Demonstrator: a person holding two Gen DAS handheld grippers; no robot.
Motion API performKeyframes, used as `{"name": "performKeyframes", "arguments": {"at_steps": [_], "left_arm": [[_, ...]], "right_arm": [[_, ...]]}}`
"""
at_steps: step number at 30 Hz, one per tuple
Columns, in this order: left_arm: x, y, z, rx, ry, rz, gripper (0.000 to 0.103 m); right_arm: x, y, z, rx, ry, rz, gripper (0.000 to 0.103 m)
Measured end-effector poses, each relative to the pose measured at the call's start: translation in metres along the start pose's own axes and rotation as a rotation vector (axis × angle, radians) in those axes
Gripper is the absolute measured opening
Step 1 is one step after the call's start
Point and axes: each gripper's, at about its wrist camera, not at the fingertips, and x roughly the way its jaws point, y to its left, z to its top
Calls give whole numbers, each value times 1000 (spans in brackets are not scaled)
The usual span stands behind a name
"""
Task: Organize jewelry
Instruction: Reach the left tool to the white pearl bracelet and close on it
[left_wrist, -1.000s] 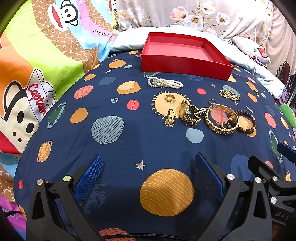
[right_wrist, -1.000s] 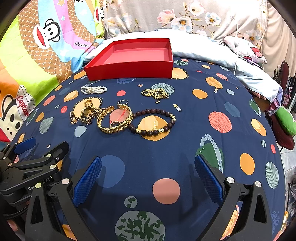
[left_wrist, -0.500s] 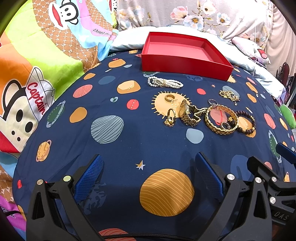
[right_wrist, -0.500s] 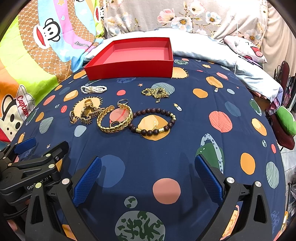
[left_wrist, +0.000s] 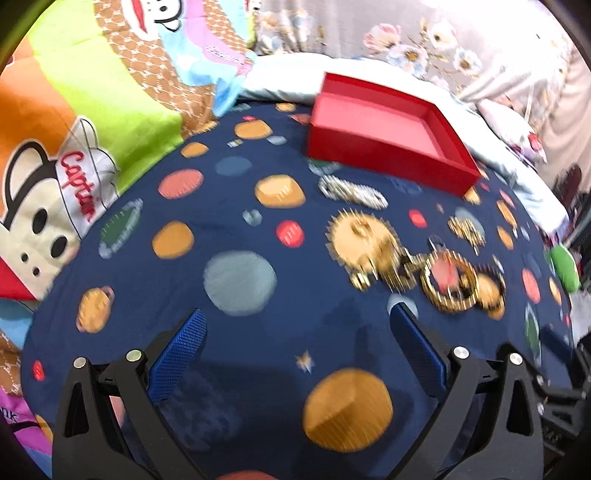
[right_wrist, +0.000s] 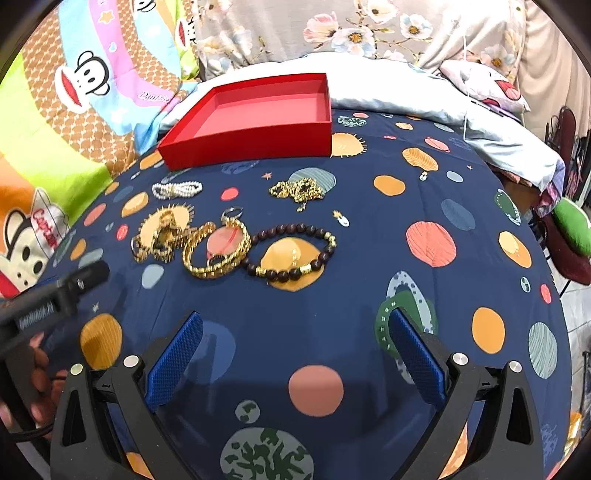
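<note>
An empty red tray (right_wrist: 258, 122) (left_wrist: 388, 136) lies at the far side of a navy planet-print bedspread (right_wrist: 369, 229). In front of it sit a pearl bracelet (right_wrist: 177, 189) (left_wrist: 352, 192), a gold chain (right_wrist: 297, 190), a gold watch with rings (right_wrist: 166, 236), a gold bangle (right_wrist: 218, 249) (left_wrist: 448, 282) and a dark bead bracelet (right_wrist: 295, 251). My right gripper (right_wrist: 295, 354) is open, low over the cloth, short of the bead bracelet. My left gripper (left_wrist: 295, 354) is open too; its blurred view has the gold pieces ahead to the right.
Cartoon-monkey bedding (right_wrist: 74, 110) rises on the left and floral pillows (right_wrist: 369, 33) at the back. A pale quilt (right_wrist: 424, 99) lies behind the tray. The bed's edge drops off at the right, by a green cushion (right_wrist: 576, 225). A hand (right_wrist: 33, 387) holds the left gripper's body at lower left.
The left gripper has swung and tilted forward toward the jewelry, blurring its view. The right gripper's view has hardly shifted. Both stay open.
</note>
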Motion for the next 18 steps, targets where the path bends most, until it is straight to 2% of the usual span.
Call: {"name": "performKeyframes", "arguments": {"at_steps": [8, 12, 18], "left_arm": [[25, 3, 59, -49, 15, 5, 97], [42, -14, 84, -52, 24, -19, 92], [72, -49, 100, -24, 67, -15, 90]], "right_arm": [[3, 1, 13, -4, -5, 7, 98], [6, 0, 15, 2, 2, 13, 98], [11, -6, 19, 20, 11, 15, 98]]}}
